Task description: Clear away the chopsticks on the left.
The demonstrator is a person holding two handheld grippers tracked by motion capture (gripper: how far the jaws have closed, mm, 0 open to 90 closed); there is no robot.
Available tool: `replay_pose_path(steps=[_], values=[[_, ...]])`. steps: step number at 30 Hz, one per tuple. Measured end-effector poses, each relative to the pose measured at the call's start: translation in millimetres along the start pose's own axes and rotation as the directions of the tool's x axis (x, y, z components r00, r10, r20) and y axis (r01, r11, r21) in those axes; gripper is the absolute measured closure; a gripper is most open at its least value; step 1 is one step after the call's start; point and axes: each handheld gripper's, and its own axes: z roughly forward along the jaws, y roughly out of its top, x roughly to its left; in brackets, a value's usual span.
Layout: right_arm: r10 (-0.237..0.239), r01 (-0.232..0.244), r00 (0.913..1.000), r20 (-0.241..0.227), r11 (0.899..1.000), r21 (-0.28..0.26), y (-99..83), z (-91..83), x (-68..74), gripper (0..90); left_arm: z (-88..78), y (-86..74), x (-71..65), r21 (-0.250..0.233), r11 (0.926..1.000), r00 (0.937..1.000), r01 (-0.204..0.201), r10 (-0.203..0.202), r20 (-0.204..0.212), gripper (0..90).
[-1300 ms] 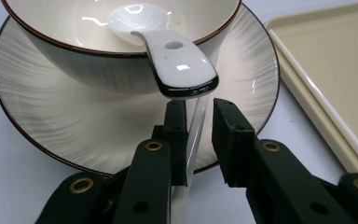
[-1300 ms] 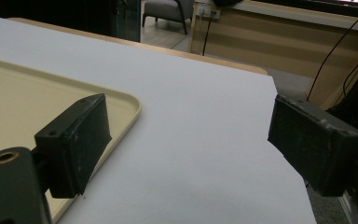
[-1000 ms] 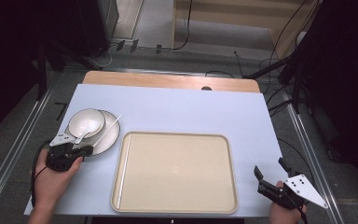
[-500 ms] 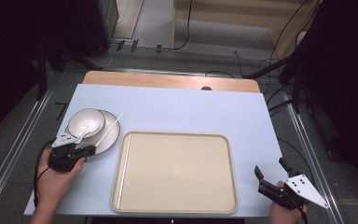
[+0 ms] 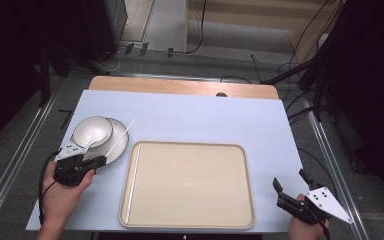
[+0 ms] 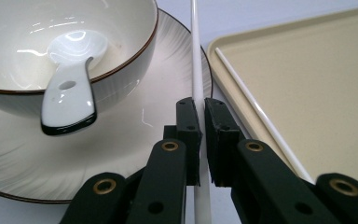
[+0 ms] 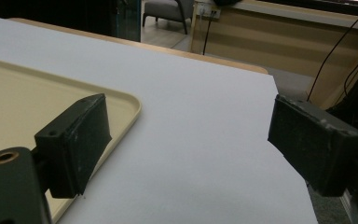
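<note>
A white bowl (image 5: 94, 131) with a white spoon (image 6: 70, 88) in it sits on a white plate (image 5: 117, 147) at the table's left. A thin white chopstick (image 5: 121, 136) lies slanted across the plate's right side. My left gripper (image 5: 99, 161) is at the plate's near edge, shut on this chopstick (image 6: 196, 60), with the pads (image 6: 189, 126) pressed on either side of it. A second white chopstick (image 6: 256, 109) lies along the left rim inside the beige tray (image 5: 187, 185). My right gripper (image 5: 290, 187) stands open at the near right, off the tray's corner, with nothing between its jaws (image 7: 189, 135).
The beige tray (image 7: 28, 98) takes up the middle front of the pale blue table top (image 5: 205, 115). A wooden strip (image 5: 180, 86) runs along the far edge. Cables and dark stands lie on the floor beyond and to the right.
The left hand and its gripper have shifted slightly at the plate's near edge. The right gripper has stayed where it was.
</note>
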Motion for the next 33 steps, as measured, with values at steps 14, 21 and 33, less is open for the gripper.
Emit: replay_pose_path(steps=[14,21,33], values=[[0.005,-0.005,1.0,0.001,1.0,0.001,-0.2,-0.3,-0.5,13.3,6.2,2.8,-27.6,-0.001,0.9997,0.9988,-0.022,0.022,0.045,85.3],[0.002,-0.002,1.0,-0.002,1.0,-0.001,0.0,-0.3,-0.2,13.3,8.2,3.6,-39.8,-0.002,0.9988,0.9968,-0.049,0.049,0.063,85.3],[0.003,-0.003,1.0,-0.002,1.0,-0.007,0.1,-1.7,-1.3,13.3,13.9,2.2,-60.2,0.009,0.9991,0.9945,-0.043,0.042,0.096,85.3]])
